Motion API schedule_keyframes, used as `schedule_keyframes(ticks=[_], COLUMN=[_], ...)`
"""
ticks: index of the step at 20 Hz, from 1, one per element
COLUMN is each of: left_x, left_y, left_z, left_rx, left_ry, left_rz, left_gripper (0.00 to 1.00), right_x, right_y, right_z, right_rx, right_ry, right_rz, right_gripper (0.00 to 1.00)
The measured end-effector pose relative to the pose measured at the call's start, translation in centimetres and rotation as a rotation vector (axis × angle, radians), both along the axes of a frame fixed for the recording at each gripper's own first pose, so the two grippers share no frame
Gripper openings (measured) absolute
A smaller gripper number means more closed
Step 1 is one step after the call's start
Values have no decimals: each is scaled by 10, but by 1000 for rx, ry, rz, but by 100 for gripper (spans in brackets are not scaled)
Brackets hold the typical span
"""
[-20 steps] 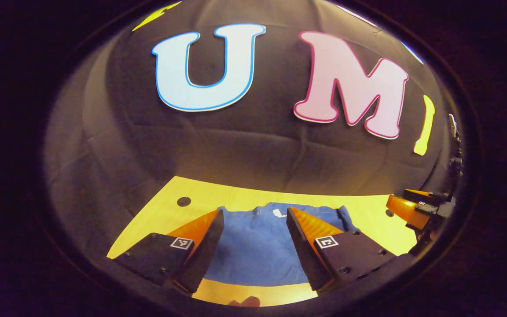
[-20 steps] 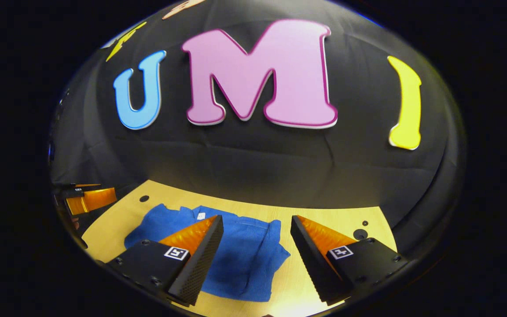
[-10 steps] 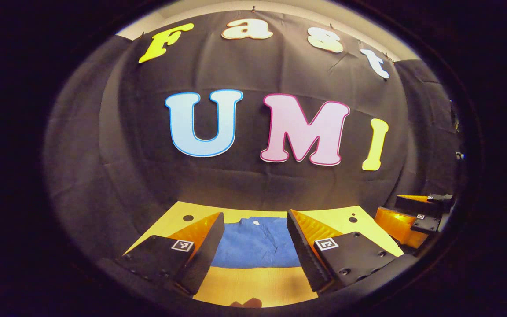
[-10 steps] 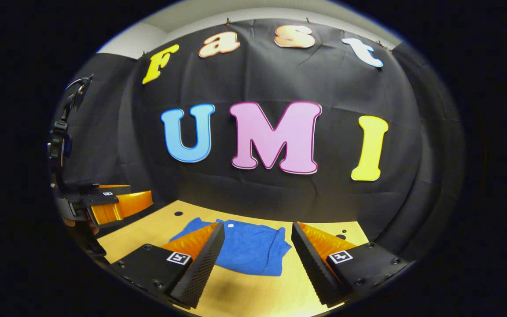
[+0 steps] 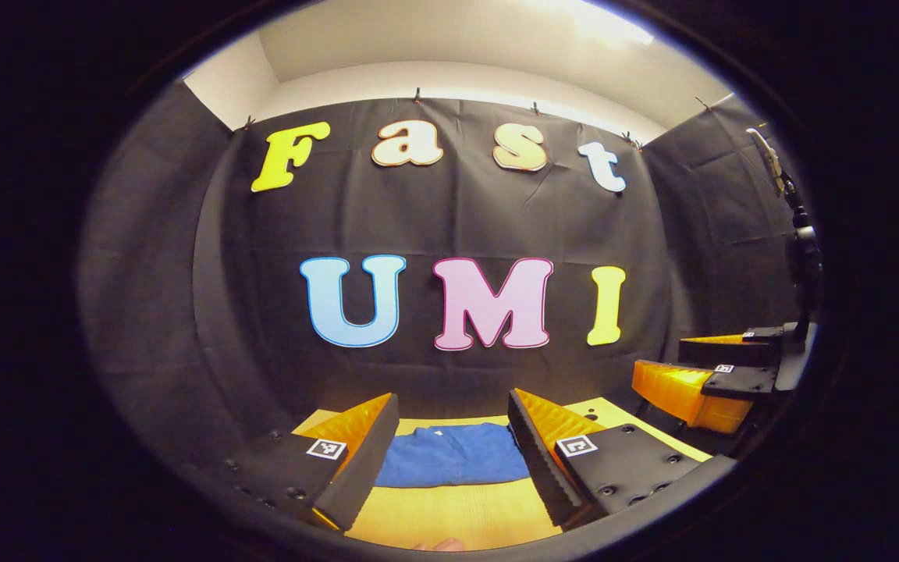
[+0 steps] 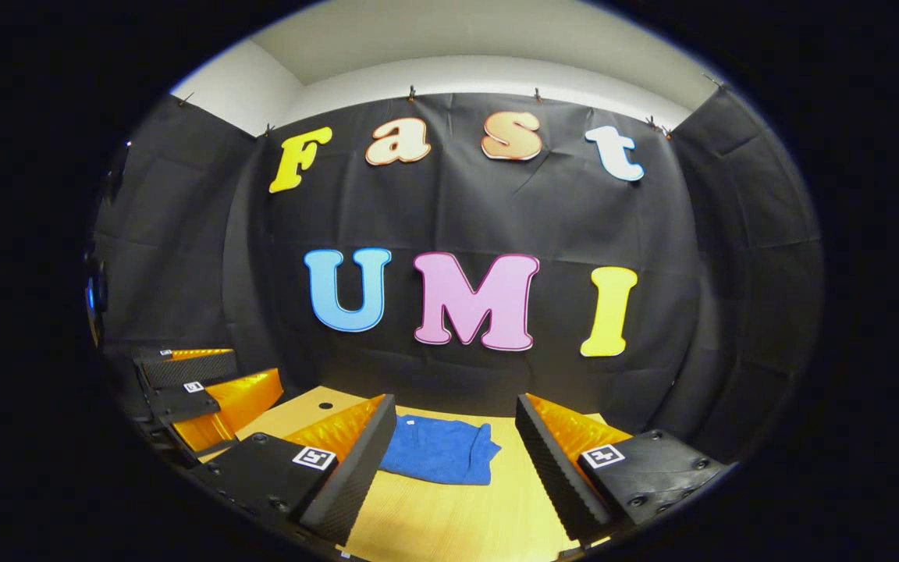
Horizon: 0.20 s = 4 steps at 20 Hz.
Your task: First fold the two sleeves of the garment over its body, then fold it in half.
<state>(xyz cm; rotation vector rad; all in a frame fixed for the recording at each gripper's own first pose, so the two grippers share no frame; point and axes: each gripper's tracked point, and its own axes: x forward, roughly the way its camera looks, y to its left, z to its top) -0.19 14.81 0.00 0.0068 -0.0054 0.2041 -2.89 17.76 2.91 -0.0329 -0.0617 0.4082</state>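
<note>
Both grippers, left gripper (image 5: 453, 437) and right gripper (image 6: 456, 437), gape empty, pulled back from the seemingly folded garment (image 6: 440, 453).

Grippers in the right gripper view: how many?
2: the right gripper with open fingers at the bottom, and the left gripper at the left edge, above the table.

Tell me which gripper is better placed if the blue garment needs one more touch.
Left, marginally. In the left gripper view the blue garment lies centred between the open left gripper. In the right gripper view it sits off toward the right gripper's left finger. Both hang clear of it.
</note>
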Motion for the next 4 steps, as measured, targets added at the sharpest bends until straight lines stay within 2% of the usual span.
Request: schedule_keyframes(ticks=[1, 2, 3, 4], left_x=[-6, -13, -18, -23], left_y=[-3, -6, -7, -7], left_z=[3, 5, 10, 11], left_rx=[3, 6, 7, 5], left_ry=[-13, -22, -34, -40], left_rz=[-6, -11, -12, -11], left_gripper=[80, 82, 79, 80], right_x=[-5, -12, -16, -20], right_y=[-5, -9, -13, -16], right_z=[6, 11, 16, 21], right_rx=[2, 2, 0, -1], right_ry=[-20, -32, -60, -74], right_rz=[-9, -18, -25, -34], right_gripper=[98, 99, 100, 96])
